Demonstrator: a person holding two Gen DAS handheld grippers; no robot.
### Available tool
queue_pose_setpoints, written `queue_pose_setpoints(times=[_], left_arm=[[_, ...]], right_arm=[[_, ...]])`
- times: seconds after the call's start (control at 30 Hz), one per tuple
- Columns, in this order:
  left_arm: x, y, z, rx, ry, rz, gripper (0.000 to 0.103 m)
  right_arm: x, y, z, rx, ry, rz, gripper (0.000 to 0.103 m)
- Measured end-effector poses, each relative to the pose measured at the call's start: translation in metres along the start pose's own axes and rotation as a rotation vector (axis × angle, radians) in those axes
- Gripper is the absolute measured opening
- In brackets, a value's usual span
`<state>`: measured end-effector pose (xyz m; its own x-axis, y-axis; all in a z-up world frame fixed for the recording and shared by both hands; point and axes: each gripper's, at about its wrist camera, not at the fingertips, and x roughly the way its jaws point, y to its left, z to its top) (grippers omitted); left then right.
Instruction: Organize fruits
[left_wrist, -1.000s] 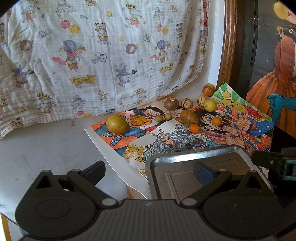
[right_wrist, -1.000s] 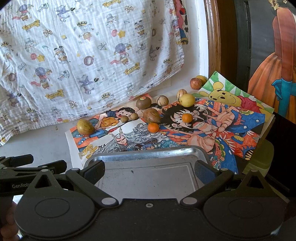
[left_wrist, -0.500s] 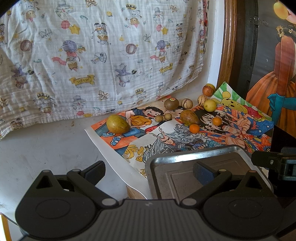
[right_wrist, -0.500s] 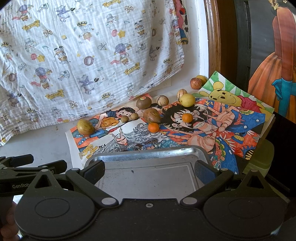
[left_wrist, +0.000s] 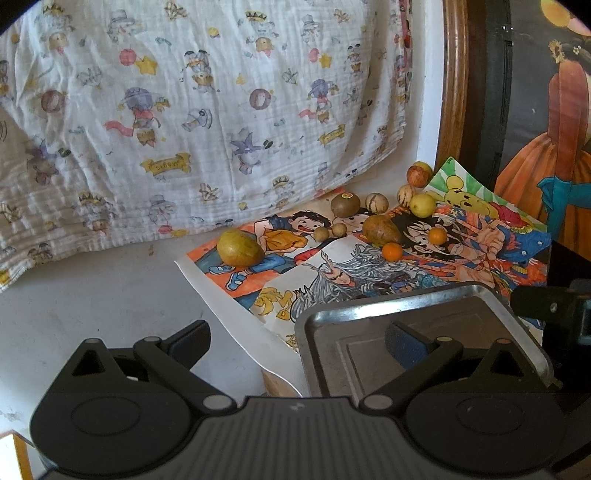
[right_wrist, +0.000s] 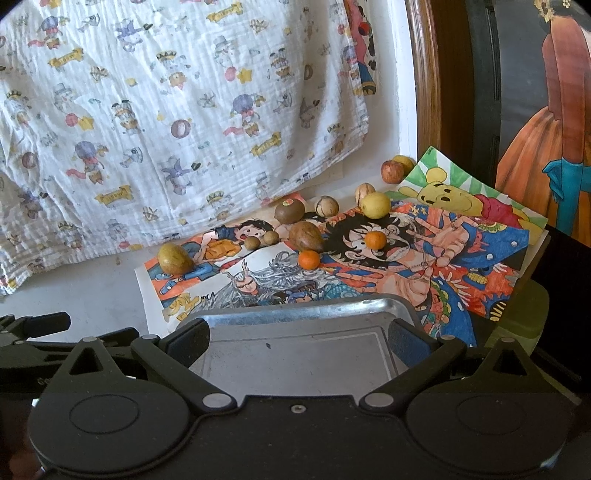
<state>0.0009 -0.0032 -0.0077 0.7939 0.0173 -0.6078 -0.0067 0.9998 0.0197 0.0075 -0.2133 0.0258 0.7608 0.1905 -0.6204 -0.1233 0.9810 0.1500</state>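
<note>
Bare steel: our rectangular metal tray (right_wrist: 295, 354) holds nothing, and every fruit, like the yellow-green mango (left_wrist: 239, 252), remains on the cartoon-printed paper (left_wrist: 461, 254); our left gripper (left_wrist: 297, 338) and right gripper (right_wrist: 297, 338) have fingers apart, empty.

Both grippers are matte black plastic: the left gripper (left_wrist: 297, 341) and right gripper (right_wrist: 298, 338) each have round hubs, silver pivot pins behind blue-padded fingers (right_wrist: 404, 341), and one small centre screw.

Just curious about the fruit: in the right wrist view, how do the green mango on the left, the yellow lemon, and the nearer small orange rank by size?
1. Green mango, looks largest.
2. Yellow lemon.
3. Nearer small orange, smallest.
The lemon lies farther back, so its gap from the mango is unsure.
</note>
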Motion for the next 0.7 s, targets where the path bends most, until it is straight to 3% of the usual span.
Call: queue_pose_setpoints(times=[0.13, 0.4, 0.7], left_arm=[[-0.007, 0.000, -0.004, 0.002, -0.031, -0.016, 0.103], [0.006, 0.009, 0.001, 0.025, -0.041, 0.032, 0.103], [0.066, 0.037, 0.025, -0.022, -0.060, 0.030, 0.103]], right_arm=[[-0.010, 0.000, -0.002, 0.003, -0.022, 0.018, 0.103], [-0.013, -0.006, 0.006, 0.035, -0.101, 0.127, 0.103], [0.045, -0.005, 0.036, 0.033, -0.002, 0.111, 0.103]])
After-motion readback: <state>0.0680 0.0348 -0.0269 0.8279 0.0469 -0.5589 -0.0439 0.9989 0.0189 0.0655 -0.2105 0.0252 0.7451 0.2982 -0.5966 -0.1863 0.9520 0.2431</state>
